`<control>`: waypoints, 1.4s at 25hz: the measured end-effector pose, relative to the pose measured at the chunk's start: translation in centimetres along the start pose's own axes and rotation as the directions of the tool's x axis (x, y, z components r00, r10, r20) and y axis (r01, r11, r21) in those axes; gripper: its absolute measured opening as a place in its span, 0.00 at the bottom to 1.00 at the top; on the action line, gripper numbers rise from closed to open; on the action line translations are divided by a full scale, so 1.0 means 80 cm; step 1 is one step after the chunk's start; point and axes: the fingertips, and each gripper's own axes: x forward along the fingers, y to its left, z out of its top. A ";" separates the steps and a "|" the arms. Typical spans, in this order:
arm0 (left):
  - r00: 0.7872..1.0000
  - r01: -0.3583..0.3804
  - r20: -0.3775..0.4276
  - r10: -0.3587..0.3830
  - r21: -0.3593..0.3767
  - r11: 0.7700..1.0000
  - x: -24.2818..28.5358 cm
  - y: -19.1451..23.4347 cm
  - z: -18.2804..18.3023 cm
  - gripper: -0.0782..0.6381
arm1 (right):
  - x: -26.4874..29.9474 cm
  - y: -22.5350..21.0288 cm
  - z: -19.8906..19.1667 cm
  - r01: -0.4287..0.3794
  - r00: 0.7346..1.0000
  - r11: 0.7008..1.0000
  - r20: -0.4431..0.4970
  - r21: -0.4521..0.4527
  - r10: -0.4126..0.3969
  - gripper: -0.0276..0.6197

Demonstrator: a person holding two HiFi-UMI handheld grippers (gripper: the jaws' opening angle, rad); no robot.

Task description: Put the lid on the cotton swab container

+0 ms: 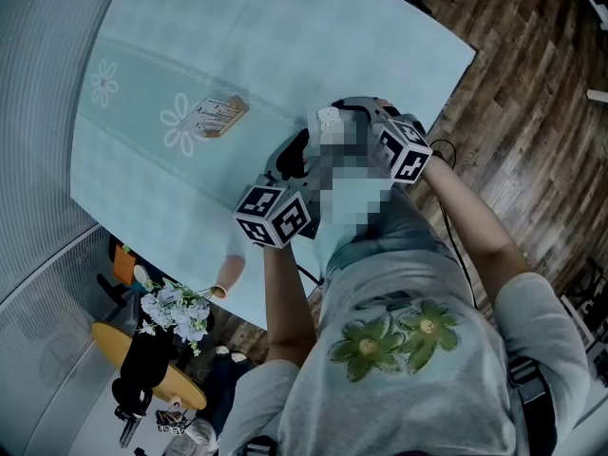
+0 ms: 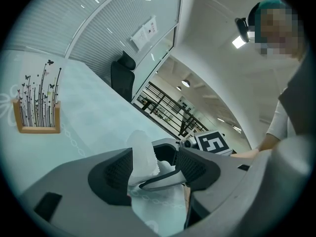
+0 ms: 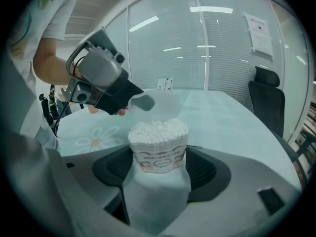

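The cotton swab container (image 3: 159, 144), a small labelled tub packed with white swabs, stands upright between the pads of my right gripper (image 3: 160, 163), which is shut on it just above the pale blue tablecloth (image 3: 227, 117). My left gripper (image 3: 101, 80) hovers behind and to the left of the tub and is shut on the translucent lid (image 3: 147, 102). In the left gripper view the lid (image 2: 141, 154) stands on edge between the jaws of the left gripper (image 2: 155, 166). The head view shows the tub (image 1: 329, 119) between both grippers, partly behind a mosaic patch.
A wooden card holder (image 1: 217, 117) with a butterfly print (image 2: 37, 107) stands on the table's left part. A black office chair (image 3: 266, 95) and glass partitions lie beyond the far edge. Wooden floor (image 1: 532, 74) runs to the right, and flowers (image 1: 176, 312) stand below the near edge.
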 end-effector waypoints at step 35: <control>0.999 -0.041 0.005 0.042 -0.066 0.997 0.005 0.006 0.004 0.26 | 0.001 -0.001 -0.001 -0.009 1.000 1.000 -0.005 0.009 0.009 0.57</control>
